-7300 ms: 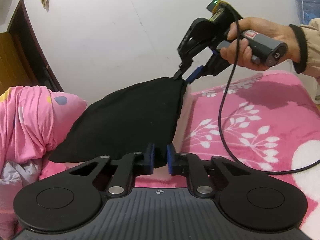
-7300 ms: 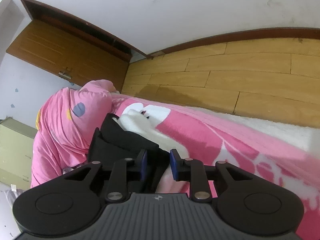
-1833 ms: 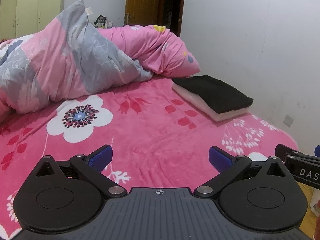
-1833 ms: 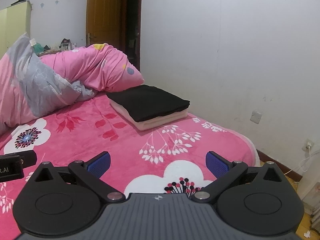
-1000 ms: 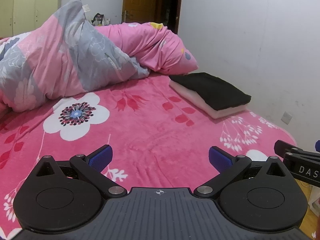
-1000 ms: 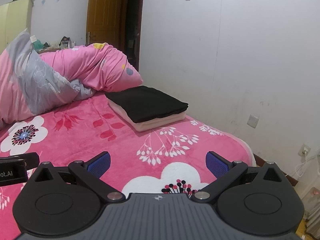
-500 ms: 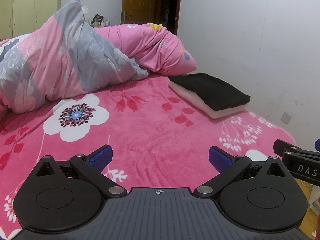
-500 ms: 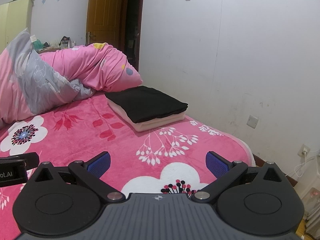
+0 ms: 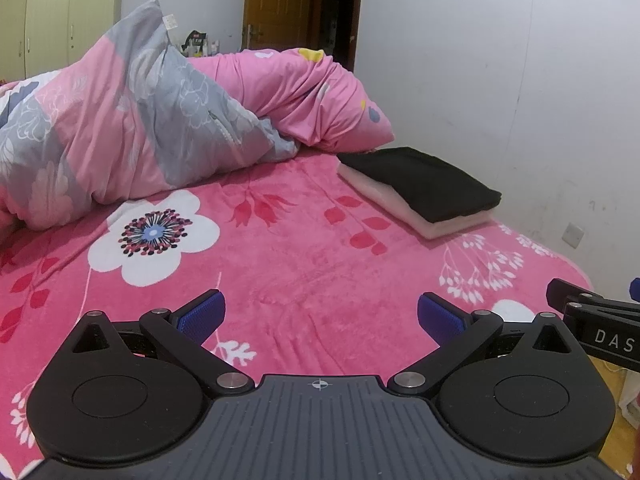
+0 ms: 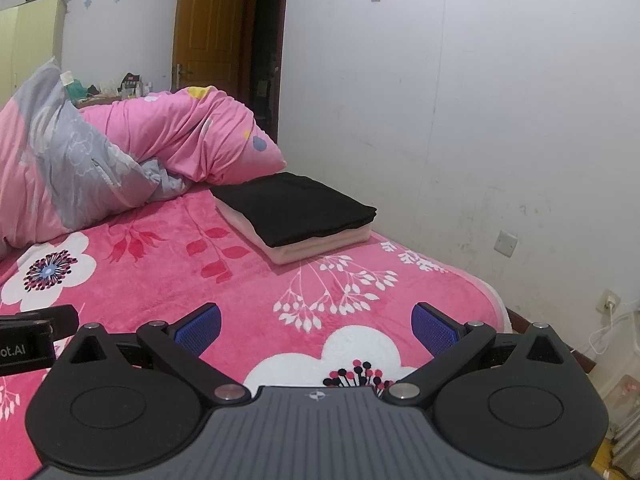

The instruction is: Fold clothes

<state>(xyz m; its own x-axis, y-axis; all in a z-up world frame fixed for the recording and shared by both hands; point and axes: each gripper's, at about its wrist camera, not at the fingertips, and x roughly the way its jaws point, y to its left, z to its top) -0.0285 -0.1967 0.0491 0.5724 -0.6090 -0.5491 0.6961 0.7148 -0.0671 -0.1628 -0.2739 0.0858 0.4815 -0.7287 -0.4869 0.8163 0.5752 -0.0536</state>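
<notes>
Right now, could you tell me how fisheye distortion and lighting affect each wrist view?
Left wrist view: dark vignette corners, soft even light, sharp black folded garment. Right wrist view: wall corner bows, no glare, open right tongs crisp.

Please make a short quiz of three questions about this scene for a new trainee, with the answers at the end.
1. True or false: the black garment lies folded on top of a pale pink one.
2. Where is the stack? A) against the quilt, near the wall B) at the near edge of the bed C) on the floor
3. Fill in: the left gripper and the right gripper are both ____ and hold nothing.

Key: 1 true; 2 A; 3 open
</notes>
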